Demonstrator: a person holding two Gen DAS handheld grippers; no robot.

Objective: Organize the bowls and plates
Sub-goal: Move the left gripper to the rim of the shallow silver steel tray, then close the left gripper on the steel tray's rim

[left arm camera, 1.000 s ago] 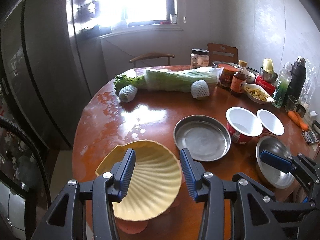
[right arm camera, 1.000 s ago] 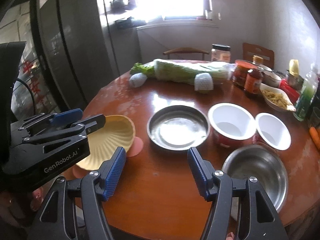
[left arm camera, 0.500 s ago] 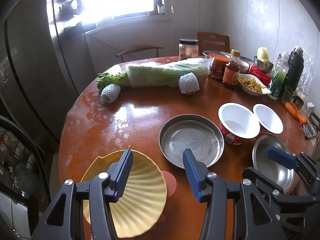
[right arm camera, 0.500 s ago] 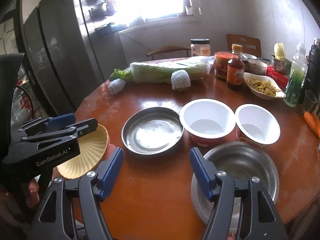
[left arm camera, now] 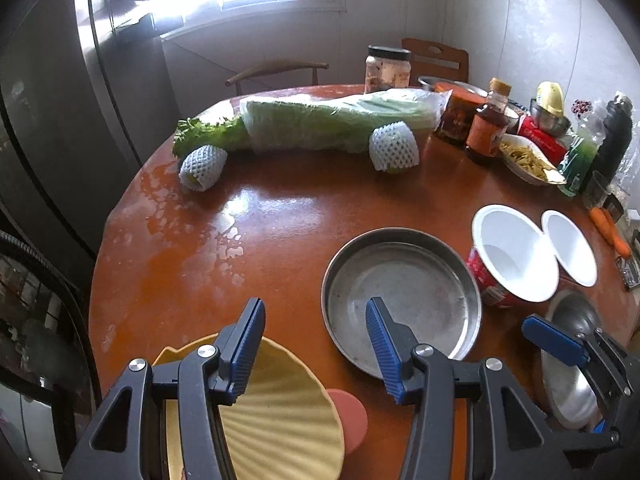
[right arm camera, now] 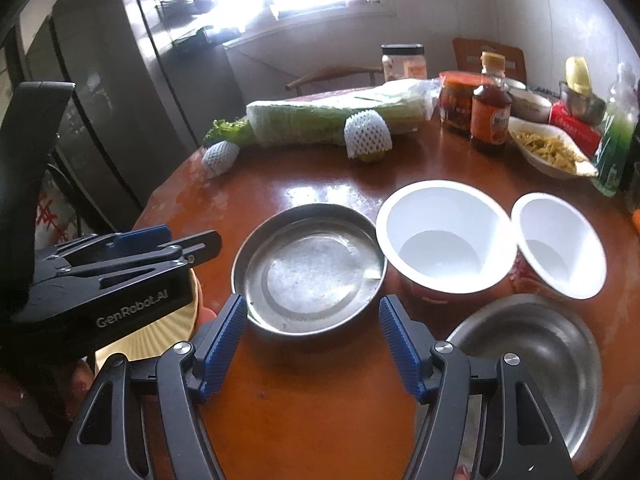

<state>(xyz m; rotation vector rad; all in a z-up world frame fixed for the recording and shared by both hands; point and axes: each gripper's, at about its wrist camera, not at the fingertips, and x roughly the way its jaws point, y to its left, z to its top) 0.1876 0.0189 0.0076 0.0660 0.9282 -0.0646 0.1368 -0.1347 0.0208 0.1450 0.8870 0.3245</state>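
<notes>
On the round wooden table lie a yellow shell-shaped plate (left arm camera: 280, 420), a flat steel plate (left arm camera: 404, 292), two white paper bowls (left arm camera: 512, 252) (left arm camera: 570, 246) and a steel bowl (left arm camera: 568, 360). My left gripper (left arm camera: 316, 350) is open and empty, above the yellow plate's right part, near the steel plate's left rim. My right gripper (right arm camera: 312, 350) is open and empty, just before the steel plate (right arm camera: 310, 268). The white bowls (right arm camera: 444, 236) (right arm camera: 558, 246) and steel bowl (right arm camera: 536, 364) sit to its right. The yellow plate (right arm camera: 160, 332) is mostly hidden behind the left gripper.
A wrapped cabbage (left arm camera: 332, 120) and two foam-netted fruits (left arm camera: 394, 146) (left arm camera: 202, 168) lie at the far side. Jars, bottles, a dish of food (left arm camera: 528, 158) and carrots (left arm camera: 608, 228) crowd the right edge. A pink coaster (left arm camera: 350, 412) lies under the yellow plate. A fridge stands left.
Both grippers have shifted right and forward. The yellow plate has slid toward the lower left of both views and the steel plate now sits nearer the centre. Both stay open.
</notes>
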